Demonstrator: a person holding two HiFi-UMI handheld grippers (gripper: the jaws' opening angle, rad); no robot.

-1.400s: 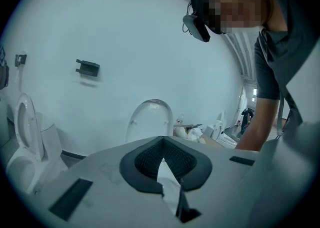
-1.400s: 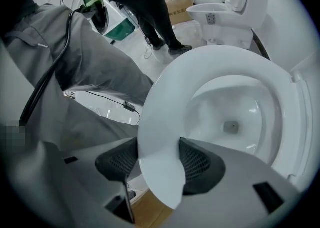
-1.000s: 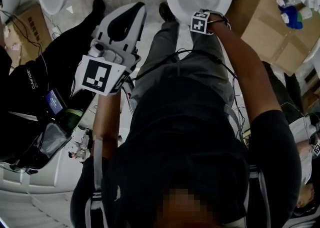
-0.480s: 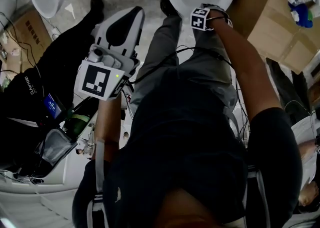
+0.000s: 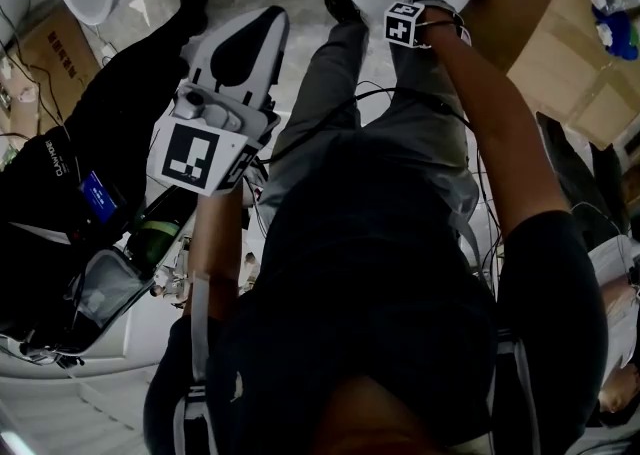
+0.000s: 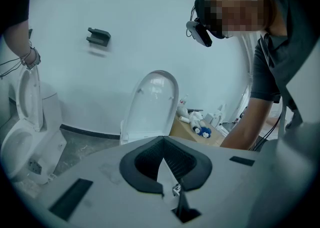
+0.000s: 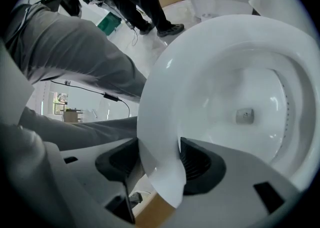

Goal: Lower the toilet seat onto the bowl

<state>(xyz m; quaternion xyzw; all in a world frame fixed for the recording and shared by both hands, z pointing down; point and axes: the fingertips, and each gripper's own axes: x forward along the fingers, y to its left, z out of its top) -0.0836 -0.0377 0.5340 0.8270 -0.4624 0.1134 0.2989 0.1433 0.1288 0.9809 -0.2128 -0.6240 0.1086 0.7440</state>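
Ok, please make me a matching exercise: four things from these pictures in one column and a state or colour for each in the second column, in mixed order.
Things:
1. left gripper
2. right gripper
3. other toilet's lid
4. cardboard box

States:
A. brown, with bottles on top
B. shut on the toilet seat
C. jaws together, holding nothing
D. white, raised upright

Right pairs: 1-C, 2-B, 3-D, 4-A.
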